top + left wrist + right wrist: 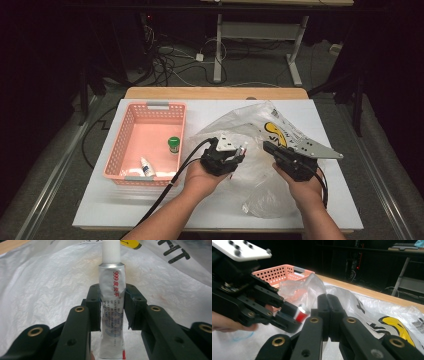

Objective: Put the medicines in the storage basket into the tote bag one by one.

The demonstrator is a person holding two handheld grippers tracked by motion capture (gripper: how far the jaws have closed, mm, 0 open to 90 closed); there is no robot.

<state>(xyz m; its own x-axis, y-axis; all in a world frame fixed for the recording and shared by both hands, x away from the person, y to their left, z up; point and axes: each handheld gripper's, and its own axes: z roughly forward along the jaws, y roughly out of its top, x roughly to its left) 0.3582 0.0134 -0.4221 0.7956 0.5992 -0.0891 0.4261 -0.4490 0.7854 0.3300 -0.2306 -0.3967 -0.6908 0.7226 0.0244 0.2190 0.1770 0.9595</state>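
Room: we see a dark space with cables on the floor and a white table (150, 200) with a wooden far edge.
Basket: a pink basket (131, 131) sits at the left of the table; in it we see a green-capped bottle (173, 145) and a small white tube (146, 167) at its near end.
Left gripper: the left gripper (239, 152) is over the middle of the table, just right of the basket; we find its jaws pinching an ointment tube (111, 312) across its body, the white ribbed cap pointing away from the hand.
Bag: a clear plastic bag (260, 122) with yellow and black print lies crumpled under and behind both grippers.
Right gripper: the right gripper (329, 306) is at the right; its jaws are pressed together on a fold of the bag, which we see lifted.
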